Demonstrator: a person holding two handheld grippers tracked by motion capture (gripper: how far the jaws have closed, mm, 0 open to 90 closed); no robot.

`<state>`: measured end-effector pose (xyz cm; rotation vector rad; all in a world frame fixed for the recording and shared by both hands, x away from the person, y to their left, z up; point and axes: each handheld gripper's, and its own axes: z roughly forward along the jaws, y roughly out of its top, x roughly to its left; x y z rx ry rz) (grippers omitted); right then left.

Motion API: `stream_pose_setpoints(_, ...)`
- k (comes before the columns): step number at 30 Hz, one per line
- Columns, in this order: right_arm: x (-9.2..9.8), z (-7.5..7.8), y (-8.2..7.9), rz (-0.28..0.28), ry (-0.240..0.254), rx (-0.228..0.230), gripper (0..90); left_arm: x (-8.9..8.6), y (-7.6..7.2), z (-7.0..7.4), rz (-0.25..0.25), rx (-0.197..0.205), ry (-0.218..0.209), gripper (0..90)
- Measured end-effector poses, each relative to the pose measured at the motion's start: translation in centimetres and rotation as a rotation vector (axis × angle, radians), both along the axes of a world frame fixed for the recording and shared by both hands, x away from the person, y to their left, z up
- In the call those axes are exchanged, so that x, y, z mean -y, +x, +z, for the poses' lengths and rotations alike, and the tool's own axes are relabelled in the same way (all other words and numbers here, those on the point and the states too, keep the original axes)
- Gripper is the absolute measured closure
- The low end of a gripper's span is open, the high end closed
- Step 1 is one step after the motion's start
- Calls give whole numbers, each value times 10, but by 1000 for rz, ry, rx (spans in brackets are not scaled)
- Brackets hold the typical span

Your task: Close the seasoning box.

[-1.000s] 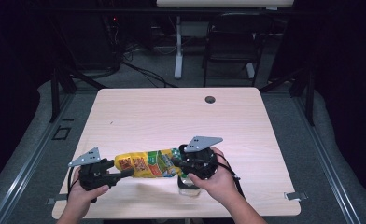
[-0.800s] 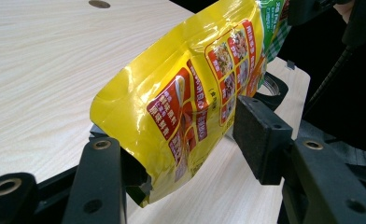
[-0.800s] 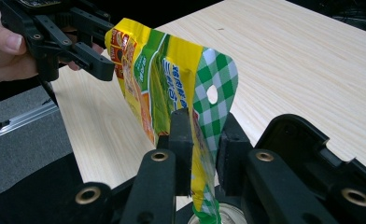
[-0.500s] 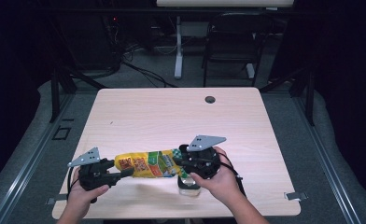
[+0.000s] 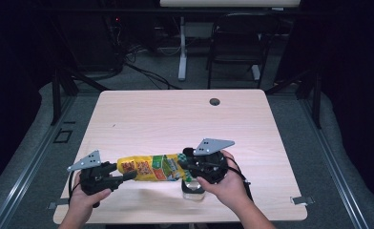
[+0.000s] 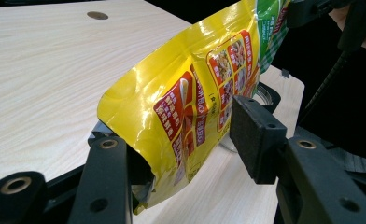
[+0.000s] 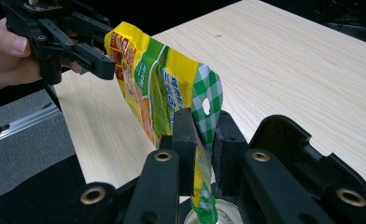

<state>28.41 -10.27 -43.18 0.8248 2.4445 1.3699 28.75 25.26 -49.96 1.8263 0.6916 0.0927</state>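
Jaws at both ends of a pouch, held over a jar at the table's near edge

Right gripper [image 7: 200,140] is pinching the pouch [image 5: 151,167] at its green-checked top, jaws nearly together on the film and just closing tighter; the torn corner is pointing down at the jar [image 5: 193,187], so this end is seemingly serving as the spout. Left gripper [image 6: 186,154] is closing around the yellow bottom end: one jaw is touching the fold, the other pad [image 6: 256,135] is standing just clear, so no grip yet. Probably it is supporting that end to tip the contents toward the jar, with the pouch stretched between both grippers above the table [image 5: 175,119]
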Motion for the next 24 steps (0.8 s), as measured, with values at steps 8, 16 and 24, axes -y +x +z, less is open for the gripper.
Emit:
stream_pose_setpoints(8, 3, 1, -2, -2, 14, 6, 813, 0, -1, 2, 1, 2, -9, 553)
stream_pose_setpoints(16, 9, 2, -5, -10, 31, 14, 827, 0, -2, 3, -1, 15, -25, 570)
stream_pose_setpoints(24, 12, 3, -7, -9, 29, 15, 860, 1, -4, 5, -1, 25, -42, 579)
